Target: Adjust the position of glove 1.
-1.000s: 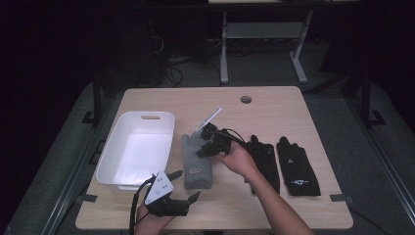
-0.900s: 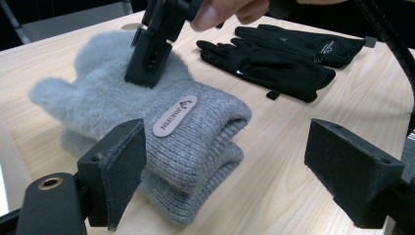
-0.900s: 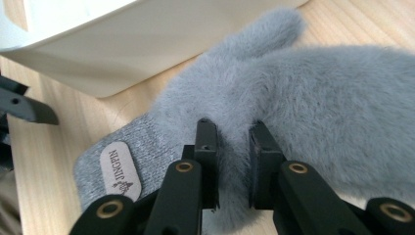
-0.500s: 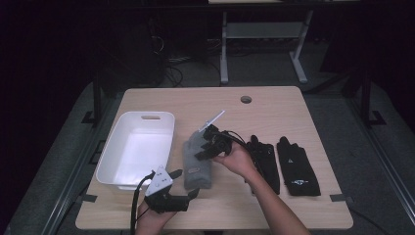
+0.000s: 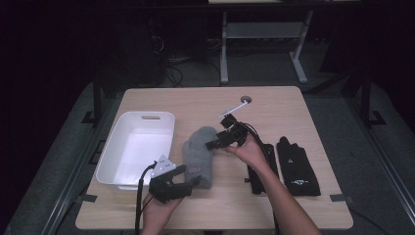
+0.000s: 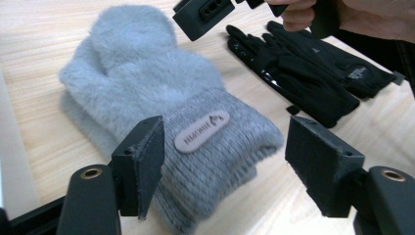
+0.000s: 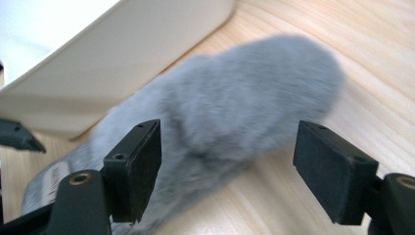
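The fluffy grey mittens [image 5: 198, 155] lie in a stack on the worktop [image 5: 274, 105], just beside the white bin [image 5: 134, 147]. The left gripper [image 6: 222, 164] has just been closing its jaws around the knitted cuff end, but the pads do not press on it yet. The right gripper [image 7: 227, 161] has just been opening and hangs loose over the fluffy tip. On the far side of the mittens from the bin lie black gloves [image 5: 286, 164]. The bin is empty, so I think the putting-in is not done yet.
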{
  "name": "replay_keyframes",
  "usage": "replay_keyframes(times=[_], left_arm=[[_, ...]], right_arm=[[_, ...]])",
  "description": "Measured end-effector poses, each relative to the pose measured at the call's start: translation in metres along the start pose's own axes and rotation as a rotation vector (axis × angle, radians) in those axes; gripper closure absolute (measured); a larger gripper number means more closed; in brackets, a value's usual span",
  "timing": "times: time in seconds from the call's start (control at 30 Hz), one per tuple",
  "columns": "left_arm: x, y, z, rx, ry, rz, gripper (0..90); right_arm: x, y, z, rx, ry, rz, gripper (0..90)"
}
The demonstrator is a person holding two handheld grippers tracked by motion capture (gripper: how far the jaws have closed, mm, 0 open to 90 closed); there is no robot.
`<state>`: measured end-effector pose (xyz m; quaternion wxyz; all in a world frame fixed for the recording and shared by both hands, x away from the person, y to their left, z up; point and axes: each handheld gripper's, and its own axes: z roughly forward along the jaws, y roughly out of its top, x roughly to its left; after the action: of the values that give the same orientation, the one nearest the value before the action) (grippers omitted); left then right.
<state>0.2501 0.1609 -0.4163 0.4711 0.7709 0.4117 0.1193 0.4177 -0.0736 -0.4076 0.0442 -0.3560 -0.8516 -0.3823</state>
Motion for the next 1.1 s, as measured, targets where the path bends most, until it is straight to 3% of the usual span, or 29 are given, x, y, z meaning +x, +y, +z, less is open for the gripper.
replay_keyframes(times=[0.13, 0.2, 0.37, 0.47, 0.63, 0.67, 0.73, 0.83, 0.97, 1.1], left_arm=[[0.0, 0.006, 0.005, 0.01, 0.013, -0.004, 35.0], [0.002, 0.009, 0.009, 0.031, 0.032, -0.004, 39.2], [0.006, 0.009, 0.016, 0.092, 0.015, -0.02, 41.1], [0.008, 0.007, 0.02, 0.109, 0.011, -0.032, 41.2], [0.009, 0.006, 0.021, 0.125, 0.009, -0.034, 41.5], [0.008, 0.006, 0.021, 0.139, 0.025, -0.004, 41.6], [0.006, 0.006, 0.021, 0.15, 0.034, 0.011, 41.6], [0.007, 0.005, 0.021, 0.154, 0.029, -0.008, 41.8], [0.005, 0.003, 0.022, 0.166, 0.044, 0.014, 42.6], [0.006, 0.003, 0.023, 0.164, 0.036, 0.011, 42.5]], right_arm=[[-0.015, -0.002, 0.005, 0.008, 0.019, 0.076, 25.8], [-0.029, -0.004, 0.014, 0.008, 0.045, 0.147, 25.8], [-0.035, -0.004, 0.027, 0.004, 0.062, 0.179, 25.8], [-0.042, -0.001, 0.037, -0.006, 0.108, 0.239, 25.1], [-0.04, 0.006, 0.045, 0.0, 0.102, 0.236, 25.0], [-0.041, 0.008, 0.049, 0.006, 0.099, 0.236, 25.0], [-0.041, 0.01, 0.054, 0.014, 0.107, 0.242, 25.2], [-0.04, 0.01, 0.059, 0.022, 0.108, 0.242, 25.8], [-0.041, 0.008, 0.069, 0.037, 0.143, 0.258, 36.3], [-0.043, 0.005, 0.072, 0.03, 0.197, 0.278, 57.9]])
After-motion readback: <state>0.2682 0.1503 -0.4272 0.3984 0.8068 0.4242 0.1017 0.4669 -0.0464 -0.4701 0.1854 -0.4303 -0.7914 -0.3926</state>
